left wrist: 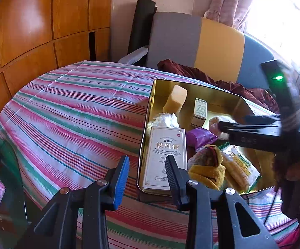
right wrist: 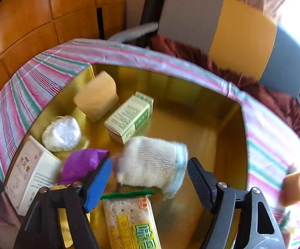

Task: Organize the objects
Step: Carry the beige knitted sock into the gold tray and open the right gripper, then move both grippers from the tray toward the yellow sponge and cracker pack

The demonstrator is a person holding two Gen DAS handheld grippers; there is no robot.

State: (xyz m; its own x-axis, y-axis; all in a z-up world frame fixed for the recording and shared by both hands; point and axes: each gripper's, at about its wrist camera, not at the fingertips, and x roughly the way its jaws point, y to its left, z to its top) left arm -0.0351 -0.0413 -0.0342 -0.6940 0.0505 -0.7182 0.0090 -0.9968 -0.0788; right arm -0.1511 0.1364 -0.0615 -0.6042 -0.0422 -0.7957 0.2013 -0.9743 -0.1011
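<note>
A gold tin box (left wrist: 241, 101) (right wrist: 228, 116) sits on the striped bedsheet. It holds a yellow sponge (left wrist: 175, 98) (right wrist: 97, 98), a small green carton (left wrist: 199, 108) (right wrist: 129, 117), a white plastic-wrapped bundle (right wrist: 61, 133), a white printed box (left wrist: 166, 157) (right wrist: 32, 172), a purple packet (left wrist: 199, 137) (right wrist: 81, 162), a cracker pack (left wrist: 237, 166) (right wrist: 131, 222) and a white glove (right wrist: 152, 161). My right gripper (right wrist: 150, 180) is open just above the glove, which lies blurred between its fingers. My left gripper (left wrist: 147, 172) is open and empty at the tin's near left edge.
The striped sheet (left wrist: 71, 112) stretches left of the tin. A dark red cloth (left wrist: 191, 70) and a grey-yellow-blue cushion (left wrist: 197, 41) lie behind. A brown block (right wrist: 293, 188) lies on the sheet right of the tin. A glass side table (left wrist: 0, 186) stands at far left.
</note>
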